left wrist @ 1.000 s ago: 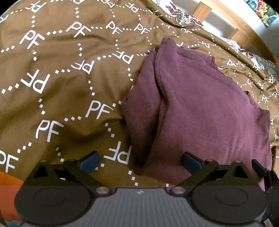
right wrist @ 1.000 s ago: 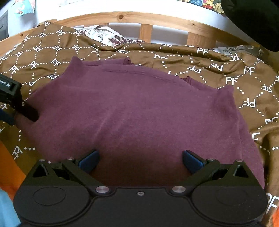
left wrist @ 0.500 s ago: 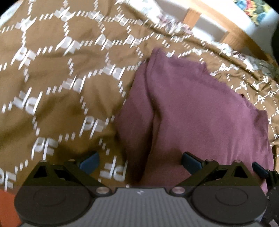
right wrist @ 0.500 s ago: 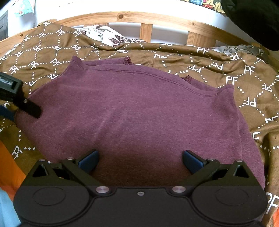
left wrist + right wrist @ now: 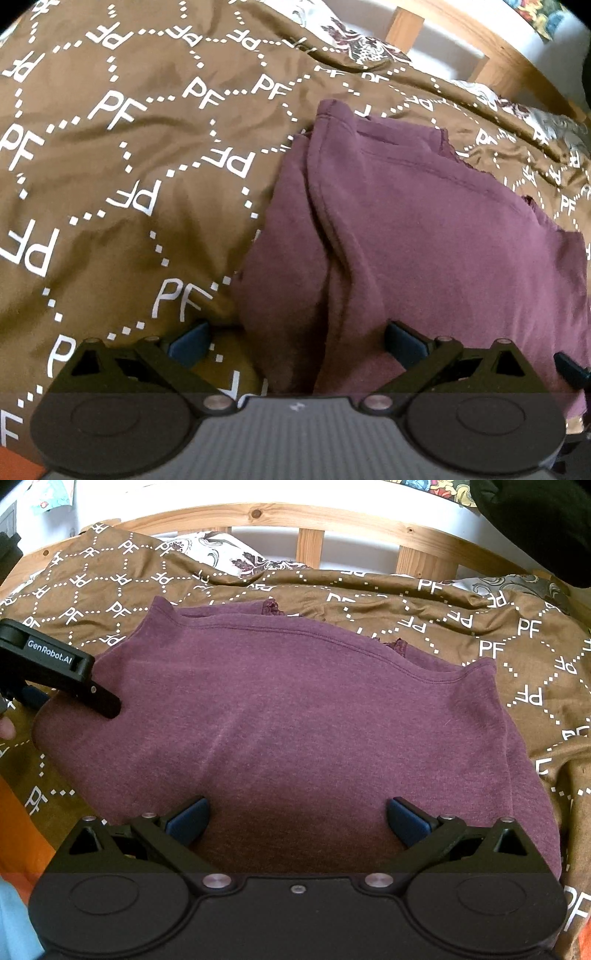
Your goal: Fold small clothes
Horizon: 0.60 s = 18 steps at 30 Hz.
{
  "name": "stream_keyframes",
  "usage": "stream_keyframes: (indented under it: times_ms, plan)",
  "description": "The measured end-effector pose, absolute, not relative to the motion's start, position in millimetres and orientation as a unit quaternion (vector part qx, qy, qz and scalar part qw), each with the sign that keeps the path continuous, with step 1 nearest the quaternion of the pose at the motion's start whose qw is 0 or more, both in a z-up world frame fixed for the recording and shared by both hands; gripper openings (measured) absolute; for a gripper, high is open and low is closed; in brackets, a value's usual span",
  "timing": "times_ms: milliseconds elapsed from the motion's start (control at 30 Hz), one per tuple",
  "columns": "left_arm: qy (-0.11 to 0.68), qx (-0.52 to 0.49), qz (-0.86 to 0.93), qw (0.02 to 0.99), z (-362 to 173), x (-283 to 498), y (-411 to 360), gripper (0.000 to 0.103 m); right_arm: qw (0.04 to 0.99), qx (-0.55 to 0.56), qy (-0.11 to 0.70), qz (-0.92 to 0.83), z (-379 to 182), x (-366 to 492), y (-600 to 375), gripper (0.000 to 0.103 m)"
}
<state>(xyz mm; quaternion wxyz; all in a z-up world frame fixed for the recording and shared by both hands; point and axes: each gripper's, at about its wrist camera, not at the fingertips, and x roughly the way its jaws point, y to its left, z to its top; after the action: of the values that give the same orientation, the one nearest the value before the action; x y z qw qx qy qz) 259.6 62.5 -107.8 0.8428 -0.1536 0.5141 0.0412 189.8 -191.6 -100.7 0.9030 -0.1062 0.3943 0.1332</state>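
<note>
A maroon shirt [image 5: 295, 716] lies folded on a brown bedspread [image 5: 480, 627] printed all over with white "PF" letters joined by dotted lines, and everything here is placed from that shirt. At its left edge the left gripper [image 5: 295, 343], marked "GenRobot.AI" on its side in the right wrist view, has its jaws wide, one blue pad over the bedspread and the other over the cloth. Over the shirt's near middle the right gripper [image 5: 295, 819] is spread wide too, holding nothing, and beyond the shirt's far edge runs a wooden bed rail [image 5: 310, 520].
</note>
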Motion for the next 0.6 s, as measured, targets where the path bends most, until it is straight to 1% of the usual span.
stream_keyframes:
  times_ms: [167, 267, 367, 433, 467, 500, 533, 567, 600]
  plan:
    - [0.505, -0.169, 0.055, 0.845, -107.0, 260.5, 69.7, 0.101, 0.903, -0.106, 0.394, 0.133, -100.4, 189.8, -191.8, 0.102]
    - [0.501, -0.179, 0.059, 0.845, -105.9, 259.5, 73.3, 0.095, 0.903, -0.106, 0.394, 0.133, -100.5, 189.8, -191.7, 0.102]
    - [0.498, -0.184, 0.052, 0.846, -103.8, 257.8, 73.7, 0.087, 0.903, -0.106, 0.394, 0.134, -100.6, 189.9, -191.8, 0.102]
    - [0.495, -0.189, 0.039, 0.847, -101.6, 256.4, 72.9, 0.074, 0.903, -0.106, 0.394, 0.134, -100.6, 189.7, -191.7, 0.103]
    - [0.494, -0.190, 0.036, 0.848, -100.6, 255.8, 72.6, 0.072, 0.903, -0.106, 0.394, 0.134, -100.6, 189.7, -191.8, 0.102]
    - [0.491, -0.189, 0.034, 0.849, -99.0, 254.7, 71.5, 0.064, 0.903, -0.106, 0.394, 0.134, -100.7, 189.8, -191.9, 0.102]
    - [0.488, -0.188, 0.031, 0.852, -97.4, 253.5, 70.5, 0.052, 0.903, -0.106, 0.394, 0.134, -100.6, 189.7, -191.9, 0.102]
    - [0.483, -0.189, 0.024, 0.854, -95.0, 251.8, 69.5, 0.048, 0.903, -0.106, 0.394, 0.134, -100.6, 189.8, -192.0, 0.103]
    - [0.478, -0.188, 0.022, 0.858, -92.4, 250.1, 68.2, 0.040, 0.903, -0.106, 0.394, 0.134, -100.6, 189.8, -192.0, 0.102]
